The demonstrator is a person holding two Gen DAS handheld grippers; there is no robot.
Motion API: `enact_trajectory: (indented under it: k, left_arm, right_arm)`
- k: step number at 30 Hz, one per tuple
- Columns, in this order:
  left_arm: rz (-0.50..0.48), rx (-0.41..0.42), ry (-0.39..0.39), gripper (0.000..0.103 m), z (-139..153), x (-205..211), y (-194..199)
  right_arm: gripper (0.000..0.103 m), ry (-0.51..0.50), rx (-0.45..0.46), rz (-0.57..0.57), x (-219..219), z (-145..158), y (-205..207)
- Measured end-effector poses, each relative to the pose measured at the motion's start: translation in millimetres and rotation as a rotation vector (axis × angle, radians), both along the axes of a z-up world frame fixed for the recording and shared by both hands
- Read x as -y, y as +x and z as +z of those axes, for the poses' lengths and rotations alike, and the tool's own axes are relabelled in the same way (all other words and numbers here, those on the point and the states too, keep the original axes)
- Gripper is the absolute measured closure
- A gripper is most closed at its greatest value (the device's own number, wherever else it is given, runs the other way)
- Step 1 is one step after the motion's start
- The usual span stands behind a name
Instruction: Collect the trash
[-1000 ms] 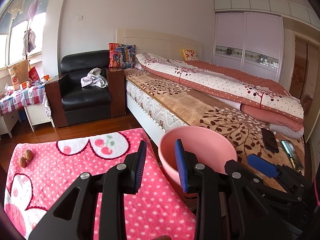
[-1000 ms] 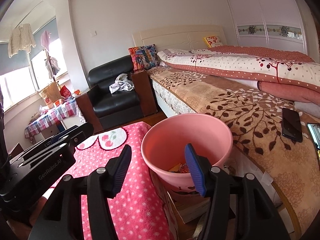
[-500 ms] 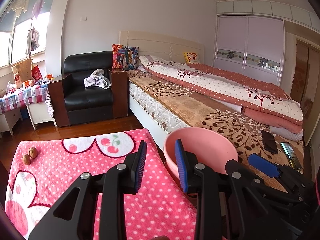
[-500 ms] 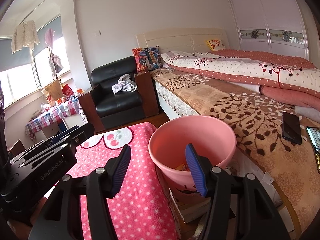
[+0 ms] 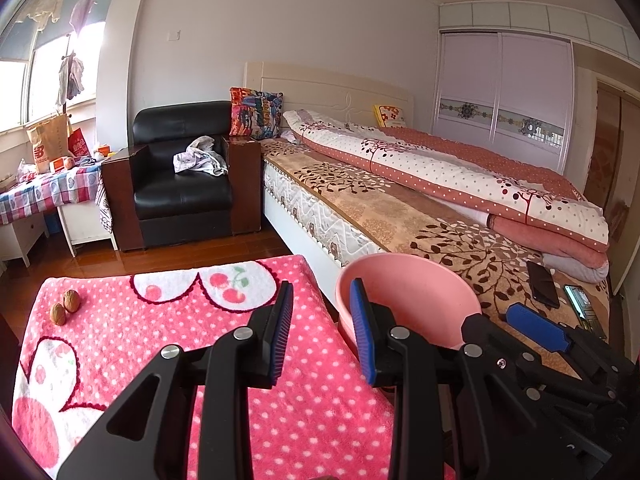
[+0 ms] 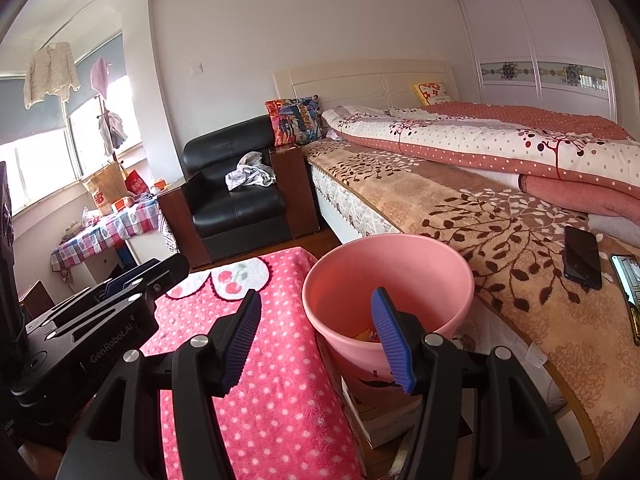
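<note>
A pink bin [image 5: 408, 288] stands between the pink polka-dot cloth [image 5: 160, 320] and the bed. Some trash [image 6: 366, 334] lies at the bottom of the bin [image 6: 384, 276]. Two walnuts [image 5: 64, 306] rest on the cloth's far left. My left gripper [image 5: 321, 292] hovers open over the cloth's right edge, beside the bin, with nothing between its fingers. My right gripper [image 6: 316, 300] is open and empty above the near-left rim of the bin. Each gripper shows at the edge of the other's view: the right gripper [image 5: 536, 328] and the left gripper [image 6: 100, 312].
The bin sits on a cardboard box [image 6: 380, 412]. Two phones [image 6: 582, 258] lie on the bed [image 6: 500, 216] at the right. A black armchair [image 5: 180, 184] with a crumpled cloth stands behind, and a checked side table [image 5: 44, 188] with bags is at far left.
Both views have shifted only slightly, so the bin sits a touch further right. Neither gripper has taken hold of or let go of anything.
</note>
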State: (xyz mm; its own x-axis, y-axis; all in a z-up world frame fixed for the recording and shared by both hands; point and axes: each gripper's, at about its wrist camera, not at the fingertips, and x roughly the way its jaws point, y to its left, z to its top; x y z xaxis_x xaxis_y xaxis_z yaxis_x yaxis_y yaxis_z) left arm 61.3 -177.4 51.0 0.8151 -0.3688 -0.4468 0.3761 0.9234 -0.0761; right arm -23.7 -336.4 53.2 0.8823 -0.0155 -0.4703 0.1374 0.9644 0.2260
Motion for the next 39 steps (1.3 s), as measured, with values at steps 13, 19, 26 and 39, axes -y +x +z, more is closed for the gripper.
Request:
enact_trajectory:
  k: [13,19,26,39]
  left_arm:
    - [0.003,-0.007,0.000,0.073,-0.3,-1.2,0.6]
    - [0.002,-0.010,0.003,0.073,-0.8,-0.5,1.2]
    - [0.001,-0.015,0.004,0.073,-1.9,-0.4,2.1]
    - [0.002,-0.021,0.005,0.073,-5.1,-0.6,3.2]
  right_arm:
    - [0.046,0.003,-0.006,0.004,-1.9,-0.1,0.6]
    - [0.046,0.001,-0.006,0.004,-2.4,0.1,0.6]
    - [0.046,0.003,-0.008,0.006,-4.4,-0.6,1.3]
    - [0.046,0.004,-0.009,0.008,-7.5,-1.3,2.1]
